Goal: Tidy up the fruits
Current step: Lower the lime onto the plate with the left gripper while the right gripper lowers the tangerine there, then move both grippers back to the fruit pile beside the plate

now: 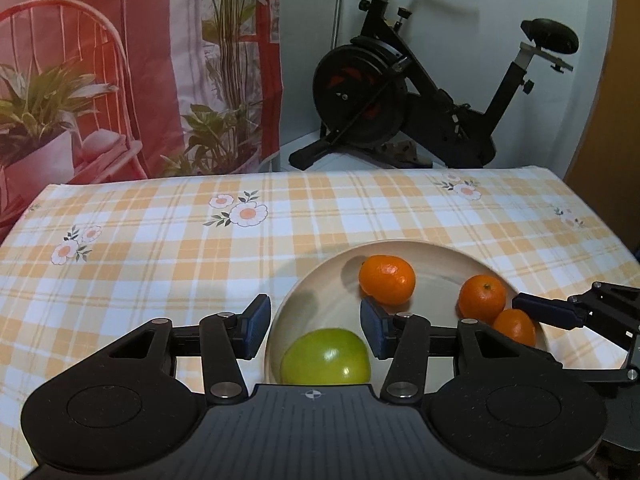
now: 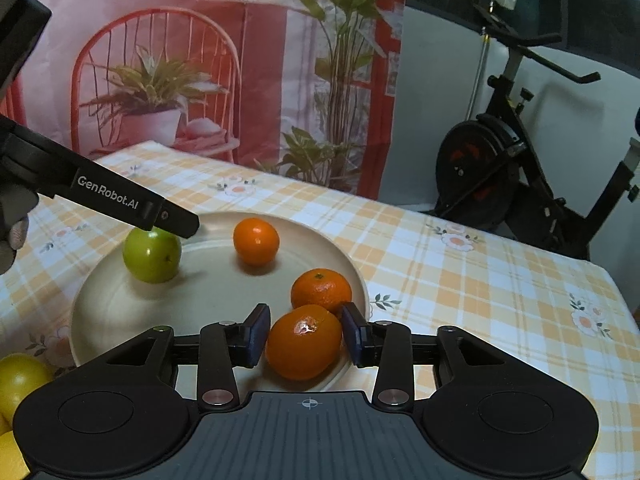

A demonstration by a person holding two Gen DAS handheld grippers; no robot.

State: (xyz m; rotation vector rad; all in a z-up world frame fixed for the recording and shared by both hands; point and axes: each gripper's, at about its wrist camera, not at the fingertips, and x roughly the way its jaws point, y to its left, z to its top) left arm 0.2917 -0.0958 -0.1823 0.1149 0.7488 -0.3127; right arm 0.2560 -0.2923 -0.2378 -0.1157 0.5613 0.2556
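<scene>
Right claw [image 2: 305, 336] spread wide around glossy round orange mandarin [image 2: 303, 343] at near rim of cream round plate [image 2: 120, 304] — firm, light, slippery; best pinched across its middle.

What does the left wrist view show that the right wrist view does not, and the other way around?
Only the left wrist view shows the bike's saddle and the left gripper open over the green apple.

Only the right wrist view shows yellow fruit beside the plate, and the right gripper with its pads around the nearest orange.

Both show the plate holding three oranges and the apple, on the checked tablecloth.
</scene>
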